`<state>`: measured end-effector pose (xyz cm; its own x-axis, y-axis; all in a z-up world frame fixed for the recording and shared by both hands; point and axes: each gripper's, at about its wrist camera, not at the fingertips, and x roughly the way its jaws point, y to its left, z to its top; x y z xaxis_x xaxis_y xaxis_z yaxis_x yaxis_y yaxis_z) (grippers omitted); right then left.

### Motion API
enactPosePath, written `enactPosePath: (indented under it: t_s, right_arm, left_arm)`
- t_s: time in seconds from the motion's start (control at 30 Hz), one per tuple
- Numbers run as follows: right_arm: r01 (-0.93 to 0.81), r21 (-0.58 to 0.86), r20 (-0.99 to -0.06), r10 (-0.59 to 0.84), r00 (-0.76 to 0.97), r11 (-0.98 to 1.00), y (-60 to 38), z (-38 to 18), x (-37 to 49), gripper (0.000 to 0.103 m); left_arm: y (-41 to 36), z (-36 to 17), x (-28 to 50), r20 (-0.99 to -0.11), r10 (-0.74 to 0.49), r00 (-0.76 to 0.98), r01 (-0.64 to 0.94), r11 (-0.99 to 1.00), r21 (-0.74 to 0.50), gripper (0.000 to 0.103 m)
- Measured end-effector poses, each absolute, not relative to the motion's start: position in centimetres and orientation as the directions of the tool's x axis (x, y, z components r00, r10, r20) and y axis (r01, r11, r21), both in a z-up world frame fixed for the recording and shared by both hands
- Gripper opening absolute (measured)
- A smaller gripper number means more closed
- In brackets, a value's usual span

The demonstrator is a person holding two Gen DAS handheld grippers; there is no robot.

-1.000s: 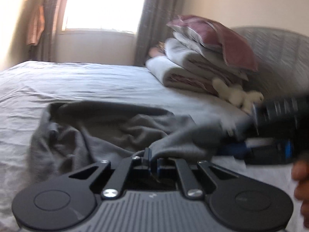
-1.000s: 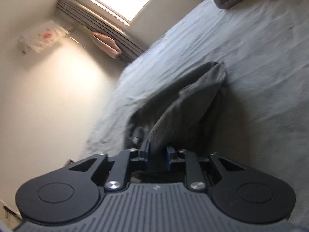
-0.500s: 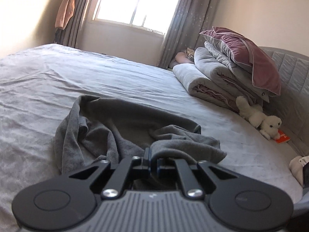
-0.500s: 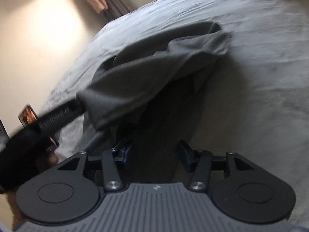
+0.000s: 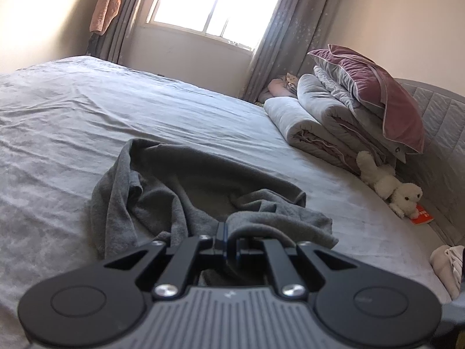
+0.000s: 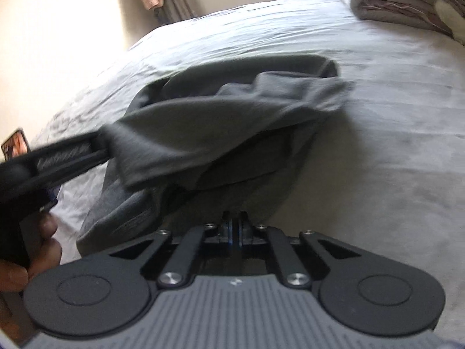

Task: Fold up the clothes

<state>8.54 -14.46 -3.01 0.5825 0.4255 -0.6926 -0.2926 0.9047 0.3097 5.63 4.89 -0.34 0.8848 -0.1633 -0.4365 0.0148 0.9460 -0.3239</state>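
A sunlit bedroom with a bright window flanked by grey curtains. A wide bed with a wrinkled pale grey sheet fills most of both views. At its far right side sit folded quilts topped by a dusky pink pillow, with a white plush toy in front of them.

A crumpled dark grey garment lies on the bed in the near middle, part spread flat and part bunched.

The left gripper has its jaws pressed together on a bunched fold of the garment's near edge. In the right wrist view this gripper reaches in from the left, lifting a flap of the cloth off the bed, with a hand wrapped round its handle.

The right gripper has just been closing; its jaws now meet at the garment's near lower edge. Whether any cloth is pinched between them cannot be told.
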Motion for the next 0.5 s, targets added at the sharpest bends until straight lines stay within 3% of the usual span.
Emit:
enactPosePath:
  t_s: [0.23,0.5]
  right_arm:
    - [-0.11,0.214,-0.684,0.229,0.692,0.971,-21.5,-2.0,9.3,0.005]
    - [0.176,0.042,-0.639,-0.109,0.762,0.984,-29.7,-2.2,9.8,0.004]
  left_arm:
    - [3.9,-0.3,5.0,-0.431,-0.218,0.876,0.067,0.939,-0.338,0.005]
    - [0.4,-0.9,4.0,-0.436,-0.336,0.835,0.196,0.922,-0.334,0.005]
